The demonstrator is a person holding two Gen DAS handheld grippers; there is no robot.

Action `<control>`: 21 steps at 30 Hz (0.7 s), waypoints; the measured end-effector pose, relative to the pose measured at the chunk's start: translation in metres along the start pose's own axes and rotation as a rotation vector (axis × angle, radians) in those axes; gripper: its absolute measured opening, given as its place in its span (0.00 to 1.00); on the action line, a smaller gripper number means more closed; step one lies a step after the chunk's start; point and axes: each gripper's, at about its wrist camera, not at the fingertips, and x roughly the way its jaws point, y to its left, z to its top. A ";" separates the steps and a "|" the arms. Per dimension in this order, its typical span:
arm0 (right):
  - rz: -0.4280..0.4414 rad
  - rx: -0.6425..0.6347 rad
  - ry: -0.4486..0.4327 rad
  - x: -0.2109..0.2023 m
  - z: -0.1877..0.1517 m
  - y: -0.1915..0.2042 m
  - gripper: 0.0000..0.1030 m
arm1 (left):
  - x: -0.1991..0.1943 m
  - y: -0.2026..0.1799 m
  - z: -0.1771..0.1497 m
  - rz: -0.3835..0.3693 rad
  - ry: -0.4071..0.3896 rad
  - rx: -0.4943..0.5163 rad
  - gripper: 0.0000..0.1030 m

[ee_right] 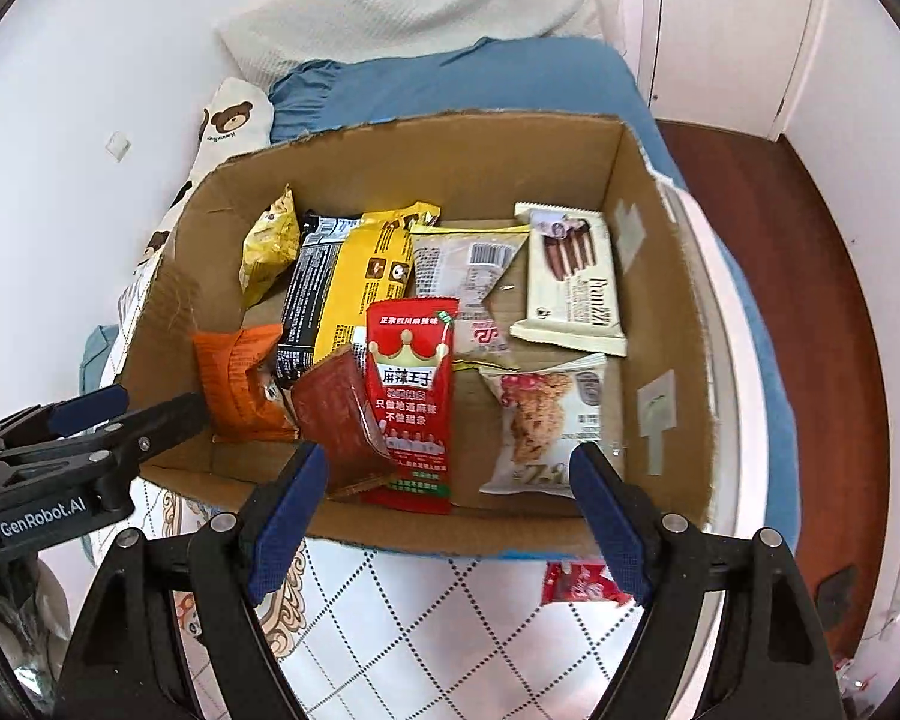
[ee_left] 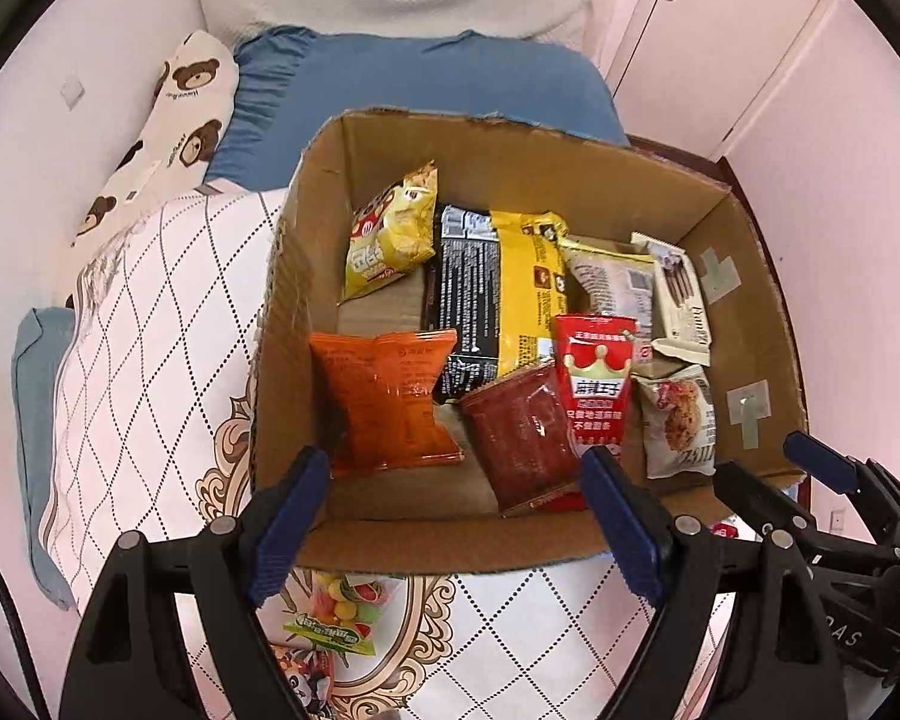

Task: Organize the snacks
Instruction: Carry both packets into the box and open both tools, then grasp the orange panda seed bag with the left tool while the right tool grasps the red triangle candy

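An open cardboard box (ee_left: pixel 450 540) stands on the bed and holds several snack packets. Among them are an orange packet (ee_left: pixel 384 402), a red packet with a crown (ee_left: pixel 597 384), a dark red one (ee_left: pixel 522 438), a yellow bag (ee_left: pixel 390 234), a cookie packet (ee_right: pixel 540 420) and a white chocolate-stick packet (ee_right: pixel 570 276). My left gripper (ee_left: pixel 456 516) hovers open above the box's near wall with nothing between its blue pads. My right gripper (ee_right: pixel 450 510) is open beside it, over the same wall (ee_right: pixel 438 534), and also holds nothing. Each gripper shows at the edge of the other's view.
A bag of coloured candy (ee_left: pixel 336 612) and a panda-print packet lie on the quilted bedspread below the box. A small red wrapper (ee_right: pixel 576 582) lies near the box's right front corner. Blue and bear-print pillows sit behind the box. Wooden floor (ee_right: pixel 810 300) runs along the bed's right side.
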 end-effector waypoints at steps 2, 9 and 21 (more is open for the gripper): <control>0.000 0.005 -0.019 -0.009 -0.004 -0.002 0.82 | -0.007 -0.002 -0.003 -0.004 -0.017 0.004 0.83; 0.007 0.016 -0.089 -0.041 -0.019 -0.010 0.82 | -0.041 -0.012 -0.018 -0.002 -0.119 0.023 0.83; 0.038 0.004 -0.233 -0.114 -0.050 -0.004 0.82 | -0.100 -0.026 -0.057 0.023 -0.293 0.054 0.83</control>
